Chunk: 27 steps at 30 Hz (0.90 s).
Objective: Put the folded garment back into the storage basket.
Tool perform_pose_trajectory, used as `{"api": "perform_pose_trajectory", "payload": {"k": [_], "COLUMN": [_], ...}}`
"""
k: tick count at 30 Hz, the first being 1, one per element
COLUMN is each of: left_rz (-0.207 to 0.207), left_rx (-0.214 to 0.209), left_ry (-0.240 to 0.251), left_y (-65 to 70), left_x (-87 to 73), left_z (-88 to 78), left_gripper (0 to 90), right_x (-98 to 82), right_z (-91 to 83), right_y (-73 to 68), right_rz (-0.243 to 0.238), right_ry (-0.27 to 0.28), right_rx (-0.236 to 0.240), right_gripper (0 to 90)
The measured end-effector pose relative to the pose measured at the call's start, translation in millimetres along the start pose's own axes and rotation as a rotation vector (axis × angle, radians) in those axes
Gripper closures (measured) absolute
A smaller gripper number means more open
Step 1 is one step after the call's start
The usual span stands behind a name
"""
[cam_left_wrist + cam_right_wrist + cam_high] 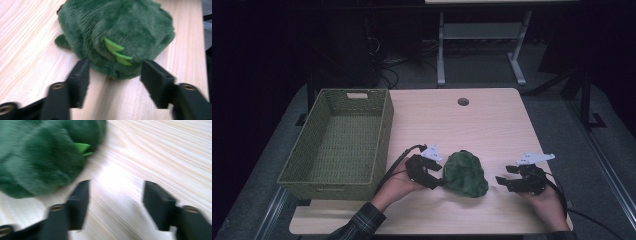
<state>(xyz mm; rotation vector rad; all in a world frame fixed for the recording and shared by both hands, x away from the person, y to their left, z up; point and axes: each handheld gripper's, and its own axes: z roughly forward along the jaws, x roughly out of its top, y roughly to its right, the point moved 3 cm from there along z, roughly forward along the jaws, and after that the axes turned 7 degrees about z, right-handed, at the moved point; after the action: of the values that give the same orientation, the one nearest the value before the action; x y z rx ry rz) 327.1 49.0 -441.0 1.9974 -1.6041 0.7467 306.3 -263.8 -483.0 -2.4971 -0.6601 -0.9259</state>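
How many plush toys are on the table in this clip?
1. A single green plush toy lies on the table near its front edge, between the open left gripper and open right gripper. The basket looks empty.

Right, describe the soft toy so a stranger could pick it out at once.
Start at the pale wooden table, with the green woven basket on its left side. Look to the near edge, between the left tongs and right tongs: the soft toy lies there. It is the one fuzzy, dark green lump, with small bright green felt spikes.
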Motion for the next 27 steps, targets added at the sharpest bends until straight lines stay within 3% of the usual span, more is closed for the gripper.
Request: {"api": "perform_pose_trajectory", "payload": {"k": [4,7,10,15,22,27], "left_rz": [0.038,0.07,0.105,0.123,0.143,0.158], "left_rx": [0.005,0.004,0.01,0.003,-0.027,-0.032], "left_ry": [-0.024,-0.035,-0.035,-0.039,-0.059,-0.114], "left_y": [1.2,1.7,1.7,0.7,-1.7,-1.8], "left_x": [6.8,13.5,19.7,28.5,38.2,36.9], "left_z": [1.7,2.8,4.1,10.1,31.5,49.1], "left_gripper": [22.8,16.9,14.8,13.8,13.7,13.3], "right_x": [-6.2,-7.4,-8.5,-9.8,-12.4,-12.5], "right_z": [3.5,6.4,9.5,14.2,15.4,15.4], "right_y": [5.2,6.4,7.7,9.9,11.1,11.1], "right_rz": [0.01,0.005,-0.005,-0.017,-0.023,-0.023], "right_ry": [-0.007,-0.007,-0.013,-0.015,0.013,0.014], "right_rx": [-0.052,-0.079,-0.086,-0.094,-0.085,-0.085], "right_gripper": [13.2,9.7,8.9,5.5,2.9,2.9]}}
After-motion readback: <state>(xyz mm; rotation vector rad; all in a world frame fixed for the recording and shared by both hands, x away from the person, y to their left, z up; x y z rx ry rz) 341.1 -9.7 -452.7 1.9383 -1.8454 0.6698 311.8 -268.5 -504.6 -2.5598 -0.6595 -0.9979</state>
